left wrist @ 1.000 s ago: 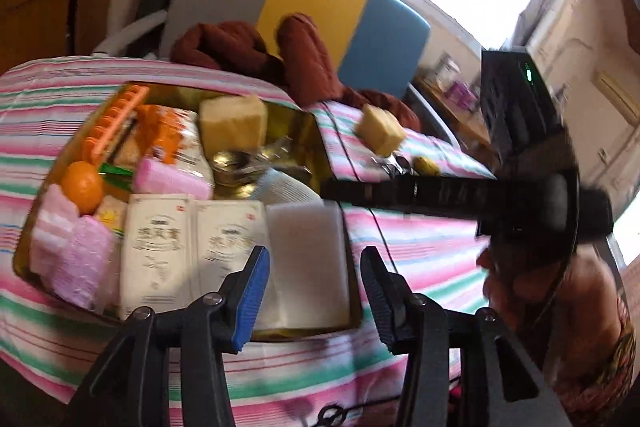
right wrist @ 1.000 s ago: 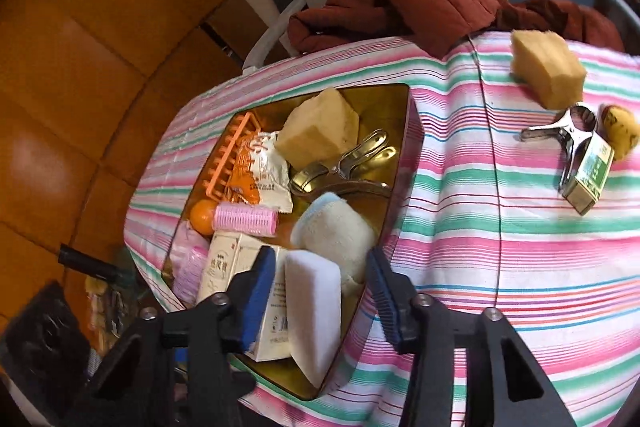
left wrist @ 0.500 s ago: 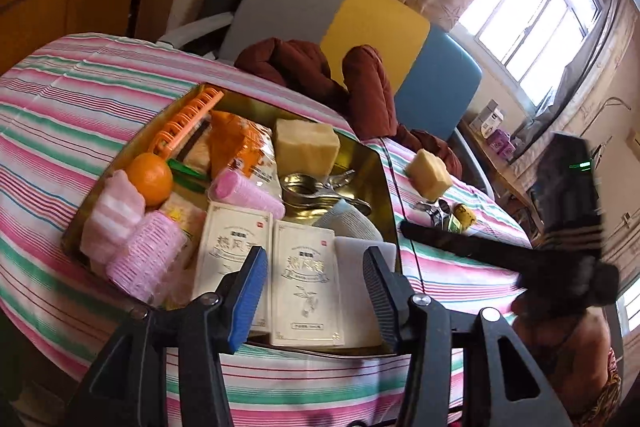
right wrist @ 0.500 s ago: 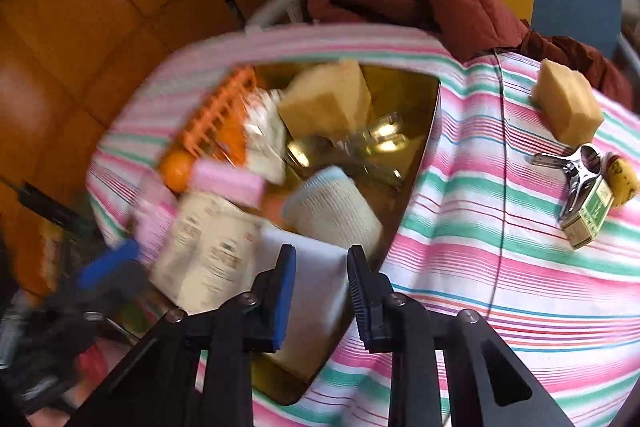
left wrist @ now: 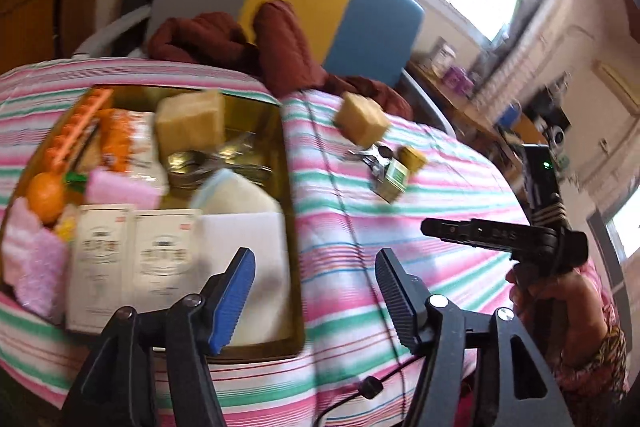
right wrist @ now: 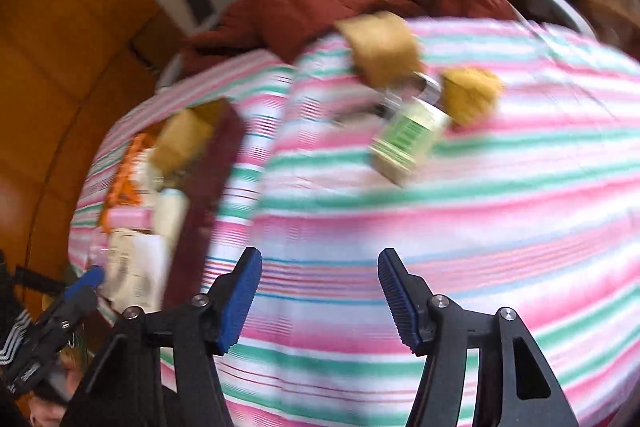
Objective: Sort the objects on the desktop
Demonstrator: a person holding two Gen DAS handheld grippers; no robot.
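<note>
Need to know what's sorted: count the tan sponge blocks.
2. One sponge is in the tray, at its far end. The other sponge lies on the cloth, beside the clip. More may be buried.

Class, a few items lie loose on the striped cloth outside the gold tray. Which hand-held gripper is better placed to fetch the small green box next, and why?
Probably the right hand-held gripper: it is open, empty and faces the small green box across bare cloth. The left hand-held gripper, also open, sits by the gold tray.
</note>
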